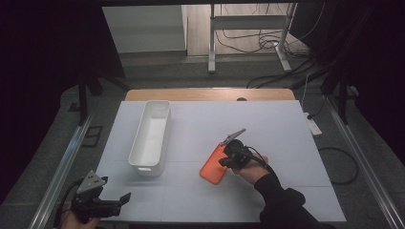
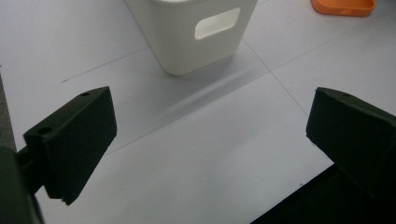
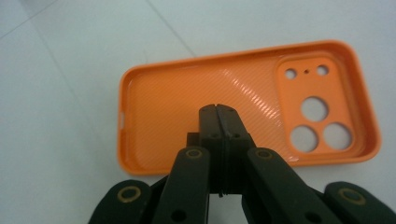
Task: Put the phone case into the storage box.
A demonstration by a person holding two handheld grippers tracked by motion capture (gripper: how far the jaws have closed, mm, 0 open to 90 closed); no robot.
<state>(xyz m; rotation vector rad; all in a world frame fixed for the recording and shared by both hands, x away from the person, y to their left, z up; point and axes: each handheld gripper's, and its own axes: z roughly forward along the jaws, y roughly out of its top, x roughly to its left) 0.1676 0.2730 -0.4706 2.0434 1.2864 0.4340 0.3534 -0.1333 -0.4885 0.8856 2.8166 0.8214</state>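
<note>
Far left, at the table's near corner: left gripper idle, jaws spread wide with nothing between them, aimed at the near end of the white bin. Best left parked there, or brought in only to steady the bin. Centre-left: bin standing lengthwise, open top, nothing seen inside, handle slot in its near end wall. Right of centre: orange phone case on the white tabletop, well apart from the bin, open side up, camera cut-outs at one end. Over it, right gripper, jaws pressed fully together, tips above the case's inner floor. Near rim hidden behind the jaws, so impossible to tell whether that thin wall is pinched between them. Probably a pick-up for the bin. To do it well: make sure of a bite on one long side wall near the middle, not a corner, since soft rubbery walls likely flex and slip. Lift level, carry low and slowly leftward, line the case up with the bin's long axis, lower it inside before opening. No brand, label or writing readable on case, bin or table.
</note>
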